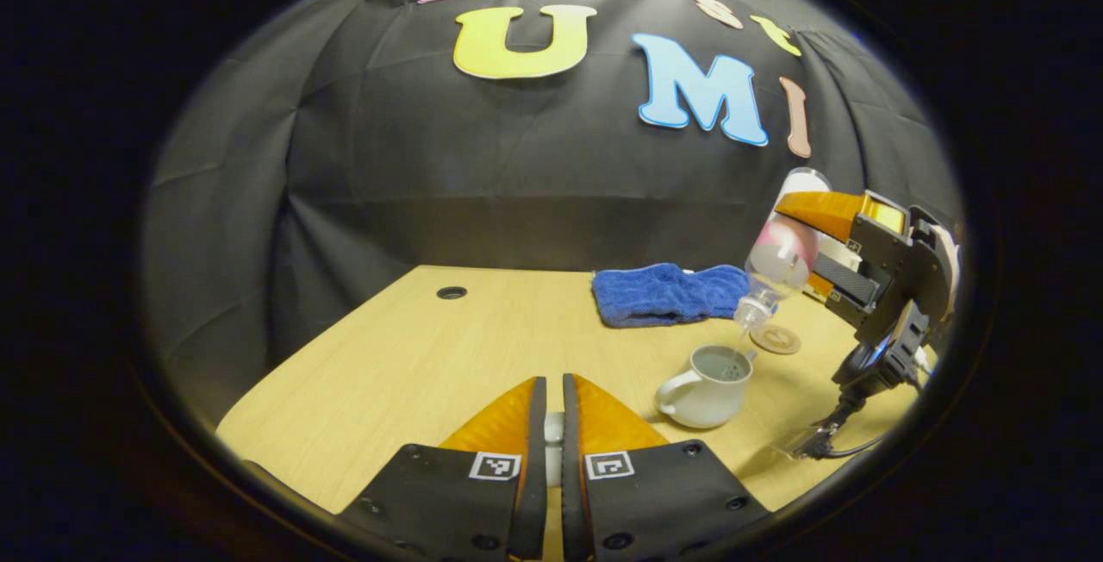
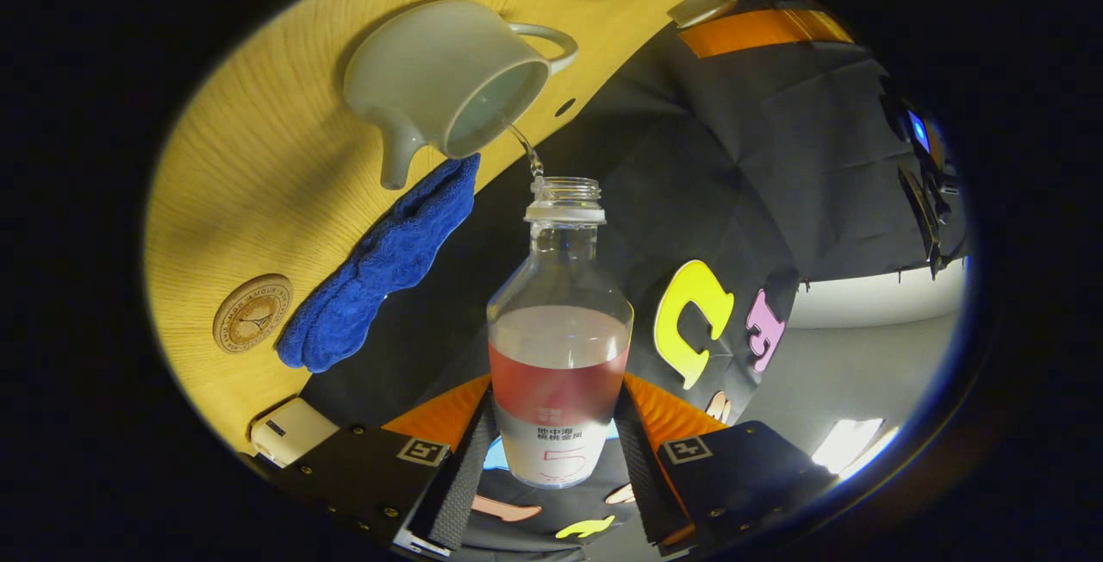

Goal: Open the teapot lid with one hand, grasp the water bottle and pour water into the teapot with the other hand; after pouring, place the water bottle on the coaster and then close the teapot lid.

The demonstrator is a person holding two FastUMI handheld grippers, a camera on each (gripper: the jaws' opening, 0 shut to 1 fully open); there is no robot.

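The white teapot (image 1: 702, 390) (image 2: 439, 71) stands open on the wooden table. My right gripper (image 1: 797, 243) (image 2: 558, 407) is shut on the clear water bottle (image 1: 780, 256) (image 2: 558, 346), which is tilted neck-down above the pot. A thin stream of water runs from its mouth into the teapot. My left gripper (image 1: 553, 398) hovers left of the pot, above the table, shut on a small white piece that looks like the teapot lid (image 1: 553, 428). The round wooden coaster (image 1: 775, 340) (image 2: 252, 313) lies bare just behind the teapot.
A folded blue towel (image 1: 663, 293) (image 2: 379, 269) lies behind the teapot near the wall. A cable hole (image 1: 451, 292) sits at the table's back left. A small white box (image 2: 289, 433) rests by the table edge near the coaster. A black cable (image 1: 819, 441) hangs from the right gripper.
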